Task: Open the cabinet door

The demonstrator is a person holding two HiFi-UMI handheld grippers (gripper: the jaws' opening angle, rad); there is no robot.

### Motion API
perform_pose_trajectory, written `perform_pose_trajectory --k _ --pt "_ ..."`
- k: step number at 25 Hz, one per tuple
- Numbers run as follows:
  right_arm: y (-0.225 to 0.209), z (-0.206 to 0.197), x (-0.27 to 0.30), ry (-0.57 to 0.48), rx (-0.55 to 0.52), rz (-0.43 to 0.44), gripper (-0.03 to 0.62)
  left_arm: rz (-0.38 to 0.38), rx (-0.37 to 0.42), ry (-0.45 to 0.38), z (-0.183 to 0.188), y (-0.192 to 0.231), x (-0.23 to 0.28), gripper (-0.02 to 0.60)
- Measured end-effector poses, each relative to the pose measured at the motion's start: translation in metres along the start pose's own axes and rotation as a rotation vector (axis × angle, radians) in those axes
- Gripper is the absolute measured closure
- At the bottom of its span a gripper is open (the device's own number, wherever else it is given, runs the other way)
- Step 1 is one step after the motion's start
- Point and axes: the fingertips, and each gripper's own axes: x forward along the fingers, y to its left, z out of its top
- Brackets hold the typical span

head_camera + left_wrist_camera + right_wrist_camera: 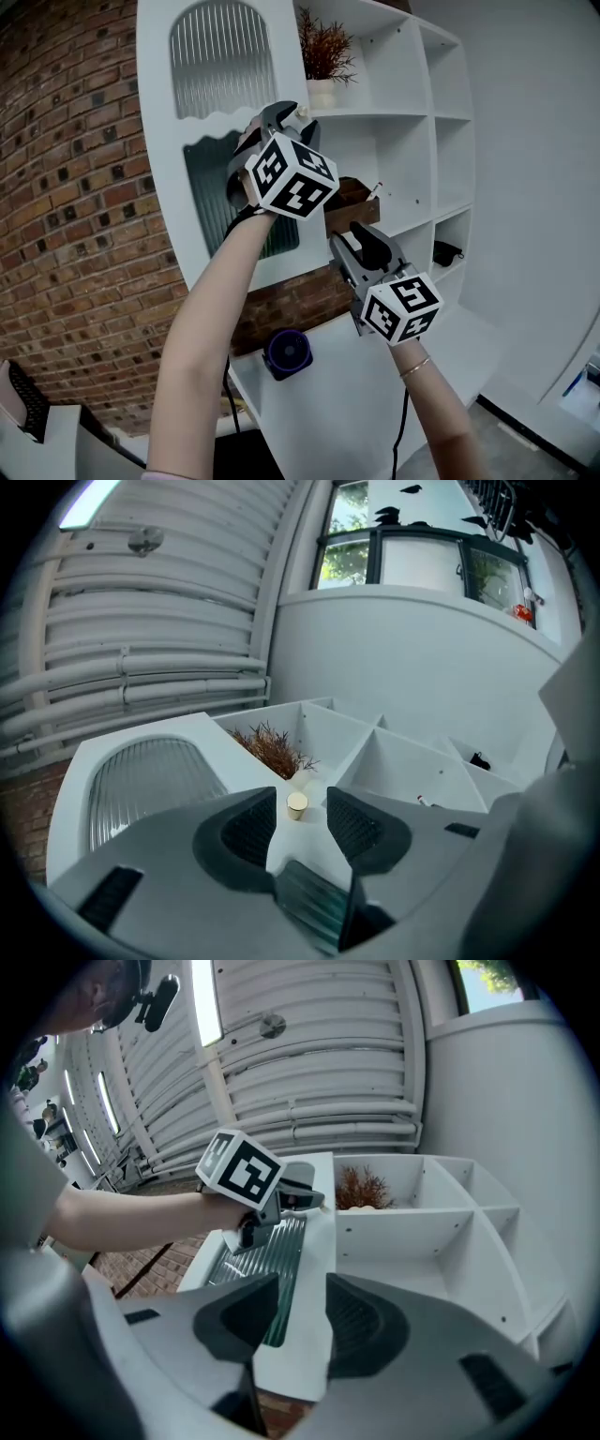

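since the cabinet door (202, 131) hangs swung out at 10 o'clock, likely light, stiff, fragile glass: pull by its brass knob (296, 805). left gripper (300, 822) wide, empty; right gripper (291, 1316) half-wide, door edge btwn jaws, unpinched.

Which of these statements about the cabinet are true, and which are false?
1. The cabinet door stands open. True.
2. The left gripper clamps the brass knob. False: its jaws stand apart and do not touch the knob.
3. A potted plant stands on an upper shelf. True.
4. The wall left of the door is plain white. False: it is a brick wall.
5. The door has wooden panels. False: it has ribbed glass panels.
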Motion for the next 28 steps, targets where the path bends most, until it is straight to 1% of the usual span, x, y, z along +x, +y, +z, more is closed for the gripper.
perform_pose_trajectory --k 3,9,14,16,20,24,28 --pt "-0.002 -0.003 0.003 -0.001 0.014 0.003 0.445 0.001 0.039 0.037 -0.004 0.003 0.011 0.425" --pt "-0.004 -0.010 0.006 -0.003 0.039 0.007 0.445 -0.008 0.061 0.091 -0.013 0.004 0.026 0.428" --pt "-0.004 -0.016 0.006 0.004 0.042 0.010 0.445 0.015 0.087 0.100 -0.012 0.003 0.032 0.469" --pt "-0.005 -0.018 0.006 0.009 0.042 0.009 0.445 0.030 0.116 0.112 -0.014 0.003 0.033 0.473" --pt "-0.008 -0.023 0.007 0.018 0.038 0.007 0.445 0.055 0.168 0.117 -0.018 0.003 0.034 0.511" --pt "-0.010 -0.024 0.007 0.022 0.041 0.011 0.445 0.069 0.173 0.104 -0.015 0.005 0.031 0.509" --pt "-0.009 -0.024 0.008 0.023 0.048 0.023 0.426 0.071 0.147 0.083 -0.010 0.004 0.027 0.509"
